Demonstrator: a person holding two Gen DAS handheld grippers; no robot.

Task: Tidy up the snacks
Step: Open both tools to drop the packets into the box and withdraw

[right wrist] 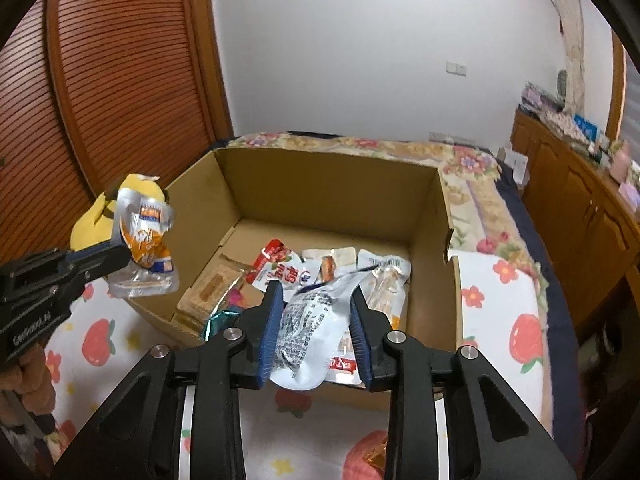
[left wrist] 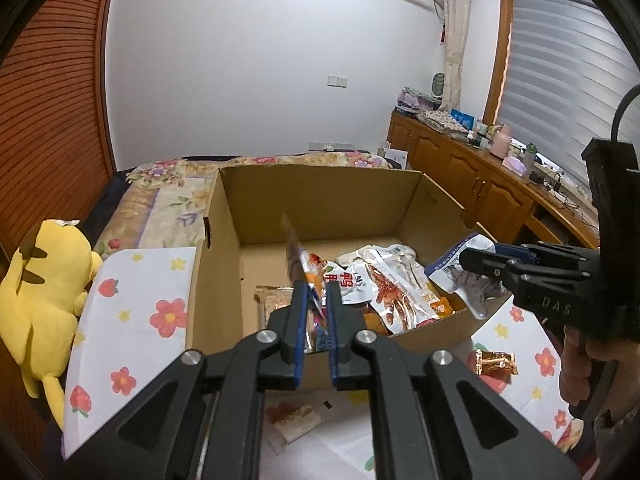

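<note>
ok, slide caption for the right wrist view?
Right gripper holds a silver snack pouch above the cardboard box; left gripper holds an orange packet.

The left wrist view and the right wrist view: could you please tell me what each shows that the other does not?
Only the left wrist view shows the small orange wrapped snack on the cloth right of the cardboard box and the packet before it. Only the right wrist view shows the printed face of the orange snack bag in the left gripper. Both show the white snack bag in the right gripper, and the box.
</note>
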